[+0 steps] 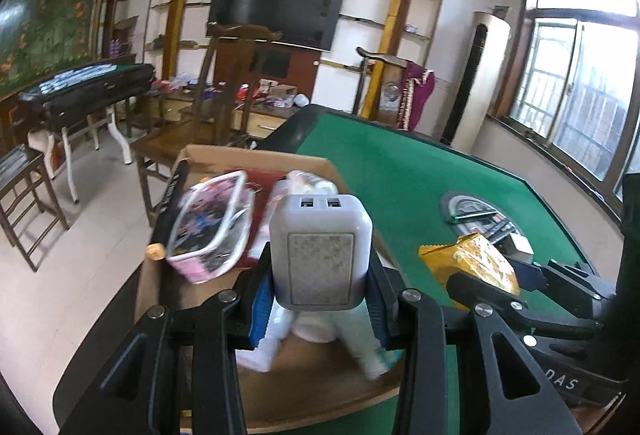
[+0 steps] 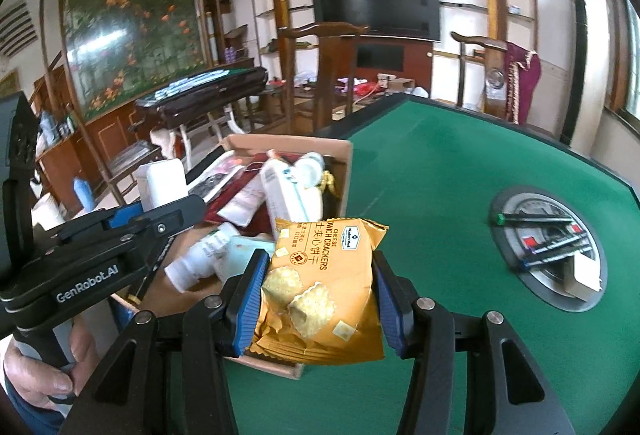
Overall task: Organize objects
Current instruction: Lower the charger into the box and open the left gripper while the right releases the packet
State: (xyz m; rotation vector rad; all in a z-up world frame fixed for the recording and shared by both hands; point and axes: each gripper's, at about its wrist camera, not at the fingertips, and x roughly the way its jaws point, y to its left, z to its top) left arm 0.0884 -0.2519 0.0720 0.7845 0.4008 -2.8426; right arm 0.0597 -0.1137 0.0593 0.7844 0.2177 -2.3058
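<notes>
My left gripper (image 1: 318, 305) is shut on a white USB charger block (image 1: 320, 249), held upright above an open cardboard box (image 1: 208, 155). In the box lie a pink clear pouch (image 1: 210, 229), a dark book and white bottles. My right gripper (image 2: 316, 299) is shut on an orange cheese cracker packet (image 2: 320, 283), hanging over the box's near right corner (image 2: 280, 367). In the right wrist view the left gripper (image 2: 160, 211) with the charger (image 2: 164, 183) shows at the left, a hand (image 2: 44, 375) on its handle. The cracker packet (image 1: 476, 263) also shows at the right of the left wrist view.
The box sits on a green felt table (image 2: 460, 163) with a dark raised rim. A round metal well (image 2: 548, 251) in the table's middle holds pens and a small white box. Wooden chairs (image 1: 224, 95) stand beyond the table's far edge.
</notes>
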